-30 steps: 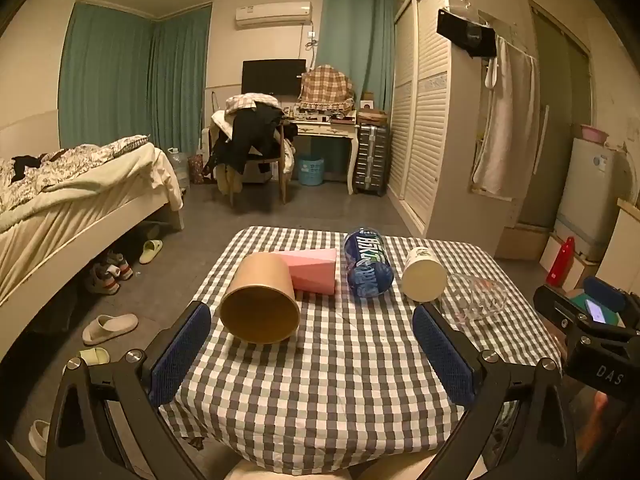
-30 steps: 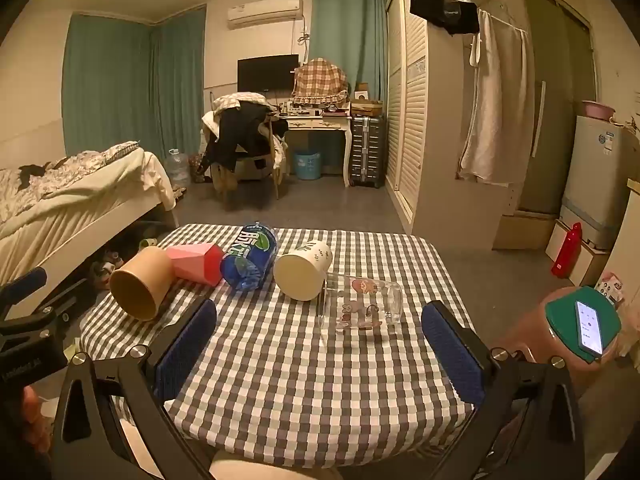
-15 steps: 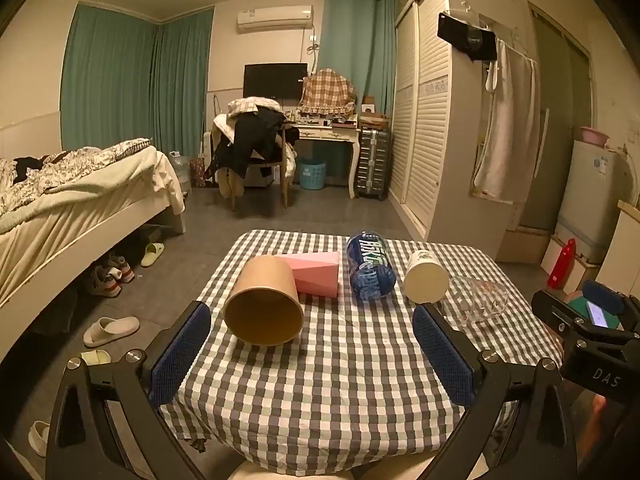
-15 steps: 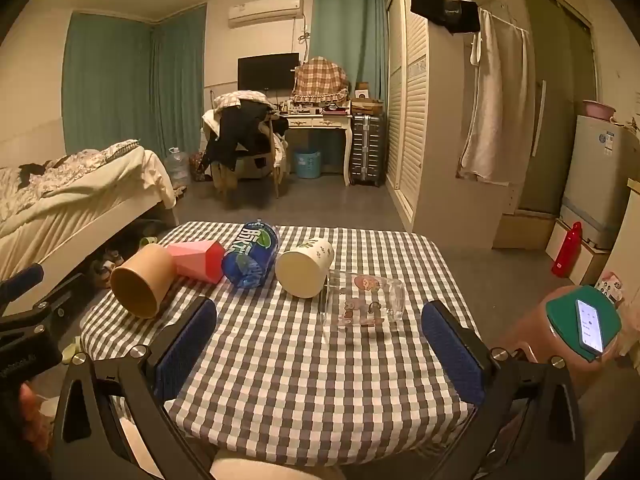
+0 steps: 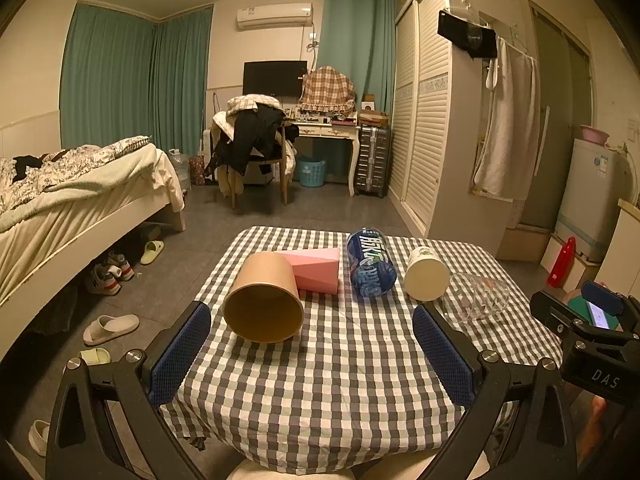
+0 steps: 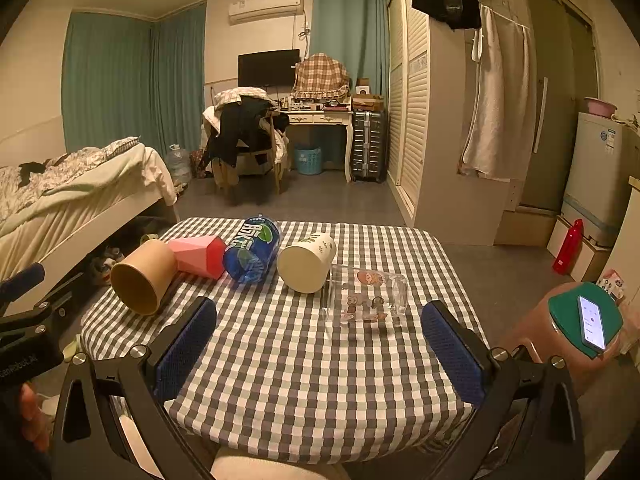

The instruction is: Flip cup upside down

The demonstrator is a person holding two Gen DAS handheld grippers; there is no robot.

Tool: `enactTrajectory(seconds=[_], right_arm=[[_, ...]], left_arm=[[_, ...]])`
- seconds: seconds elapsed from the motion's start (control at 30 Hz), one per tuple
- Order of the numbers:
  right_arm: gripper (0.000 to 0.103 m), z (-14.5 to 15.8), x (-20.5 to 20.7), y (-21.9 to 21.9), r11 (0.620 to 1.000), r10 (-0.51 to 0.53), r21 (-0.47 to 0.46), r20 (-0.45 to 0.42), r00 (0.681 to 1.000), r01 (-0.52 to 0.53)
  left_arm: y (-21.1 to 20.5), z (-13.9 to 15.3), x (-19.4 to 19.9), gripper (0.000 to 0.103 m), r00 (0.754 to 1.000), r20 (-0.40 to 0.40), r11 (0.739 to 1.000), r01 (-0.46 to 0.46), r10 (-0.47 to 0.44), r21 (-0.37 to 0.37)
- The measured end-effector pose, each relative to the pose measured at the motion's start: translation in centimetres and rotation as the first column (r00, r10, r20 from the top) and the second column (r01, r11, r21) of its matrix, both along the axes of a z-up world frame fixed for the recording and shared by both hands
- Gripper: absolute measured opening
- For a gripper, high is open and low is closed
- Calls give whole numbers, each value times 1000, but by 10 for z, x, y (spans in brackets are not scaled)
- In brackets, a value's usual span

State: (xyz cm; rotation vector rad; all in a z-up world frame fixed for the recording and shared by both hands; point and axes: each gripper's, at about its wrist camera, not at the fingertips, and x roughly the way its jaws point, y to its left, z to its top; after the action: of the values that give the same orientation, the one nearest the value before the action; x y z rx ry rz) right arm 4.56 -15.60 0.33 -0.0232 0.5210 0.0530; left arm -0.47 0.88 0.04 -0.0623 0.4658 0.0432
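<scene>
Several cups lie on their sides on a checkered table [image 5: 340, 364]: a brown paper cup [image 5: 262, 298] [image 6: 142, 282], a pink faceted cup [image 5: 318, 270] [image 6: 198, 256], a blue printed cup [image 5: 370, 266] [image 6: 252, 254], a white paper cup [image 5: 426, 276] [image 6: 306, 262] and a clear glass with cartoon prints [image 5: 476, 298] [image 6: 366, 296]. My left gripper [image 5: 312, 352] is open and empty, near the table's front edge, facing the brown cup. My right gripper [image 6: 320, 354] is open and empty, short of the glass.
A bed [image 5: 80, 196] with shoes under it stands to the left. A stool with a green top and a phone [image 6: 588, 320] stands at the right of the table. A wardrobe [image 5: 432, 128], a small fridge [image 6: 604, 176] and a red bottle [image 6: 568, 246] are on the right.
Both grippers have drawn back slightly and risen a little, so the table looks a bit farther. The cups have not moved. Both grippers stay open.
</scene>
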Motion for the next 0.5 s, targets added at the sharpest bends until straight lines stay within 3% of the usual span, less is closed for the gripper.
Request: enactTrajectory(seconds=[0.5], right_arm=[[103, -2, 0, 2, 1000, 0, -2, -3, 1000, 0]], left_arm=[[0, -7, 2, 103, 1000, -6, 1000, 0, 0, 0]])
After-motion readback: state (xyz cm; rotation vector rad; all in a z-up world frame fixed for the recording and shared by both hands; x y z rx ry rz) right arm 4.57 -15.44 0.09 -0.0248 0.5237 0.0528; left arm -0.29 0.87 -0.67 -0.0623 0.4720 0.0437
